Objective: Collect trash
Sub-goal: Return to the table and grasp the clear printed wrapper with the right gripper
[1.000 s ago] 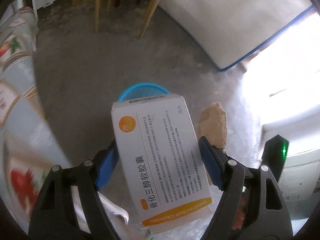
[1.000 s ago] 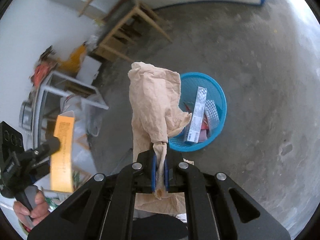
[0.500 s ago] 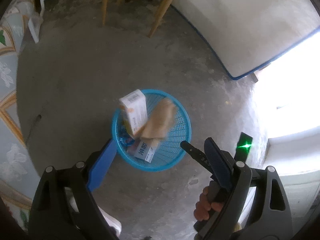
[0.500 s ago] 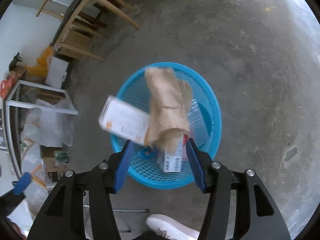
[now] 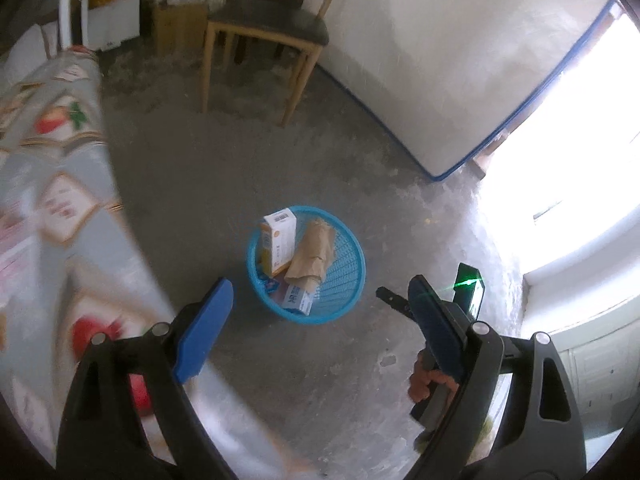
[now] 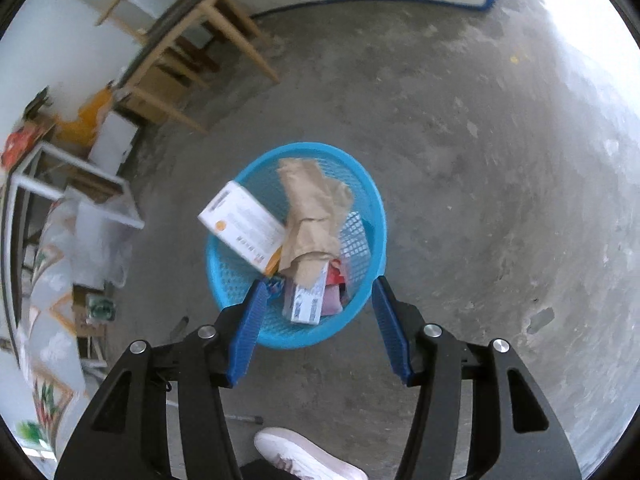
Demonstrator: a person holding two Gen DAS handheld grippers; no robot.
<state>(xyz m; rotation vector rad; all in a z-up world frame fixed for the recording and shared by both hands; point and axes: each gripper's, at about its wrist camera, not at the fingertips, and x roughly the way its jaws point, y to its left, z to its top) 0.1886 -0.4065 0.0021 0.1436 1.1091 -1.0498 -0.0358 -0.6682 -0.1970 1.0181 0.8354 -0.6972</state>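
Observation:
A blue mesh basket (image 5: 350, 280) (image 6: 228, 276) stands on the concrete floor. In it lean a white-and-orange medicine box (image 5: 280, 246) (image 6: 244, 228) and a crumpled brown paper (image 5: 314, 250) (image 6: 310, 216), on top of a smaller box (image 5: 298, 300) (image 6: 308, 302) and other scraps. My left gripper (image 5: 318, 286) hangs high above the basket, open and with nothing between its blue fingers. Closer over the basket's near rim is my right gripper (image 6: 319, 283), open and holding nothing. The left wrist view shows part of the right gripper and the hand (image 5: 428, 378) that holds it.
A wooden chair (image 5: 264, 28) (image 6: 188, 60) stands beyond the basket. A white panel with blue edging (image 5: 440, 60) leans on the wall. A table with a patterned cloth (image 5: 48, 168) lies at the left. A white shoe (image 6: 304, 458) is near the basket, and a white rack (image 6: 80, 184) and boxes to its left.
Both grippers opened. The medicine box fell from the left one and the brown paper from the right one into the basket. The left gripper then rose and drew back; the right sank.

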